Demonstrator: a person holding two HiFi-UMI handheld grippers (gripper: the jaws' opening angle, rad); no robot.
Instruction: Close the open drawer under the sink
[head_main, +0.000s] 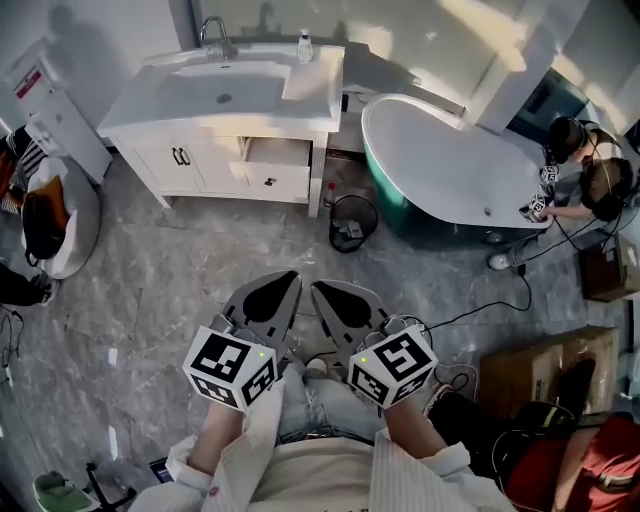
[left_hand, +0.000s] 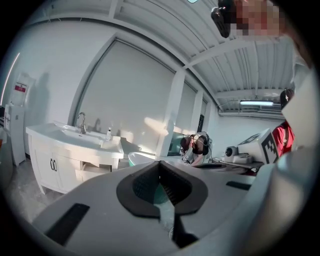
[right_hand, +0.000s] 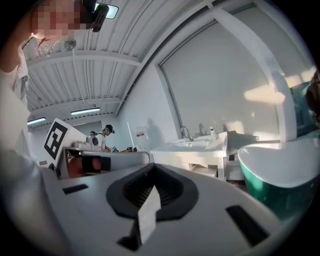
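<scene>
The white vanity (head_main: 190, 160) with its sink (head_main: 222, 88) stands across the floor at the upper left of the head view. Its upper right drawer (head_main: 276, 153) is pulled out and shows its inside. From the left gripper view the vanity (left_hand: 55, 160) is far off at the left; from the right gripper view it (right_hand: 197, 150) is at centre right. My left gripper (head_main: 287, 280) and right gripper (head_main: 322, 290) are held side by side close to my body, well short of the vanity. The left gripper (left_hand: 160, 164) and right gripper (right_hand: 152, 169) both have jaws closed together, holding nothing.
A green-sided bathtub (head_main: 450, 160) lies right of the vanity, with a small black bin (head_main: 352, 221) between them. Two people (head_main: 585, 175) work at the tub's far right end. Cables and cardboard boxes (head_main: 535, 365) sit on the floor at the right, a round seat (head_main: 55, 215) at the left.
</scene>
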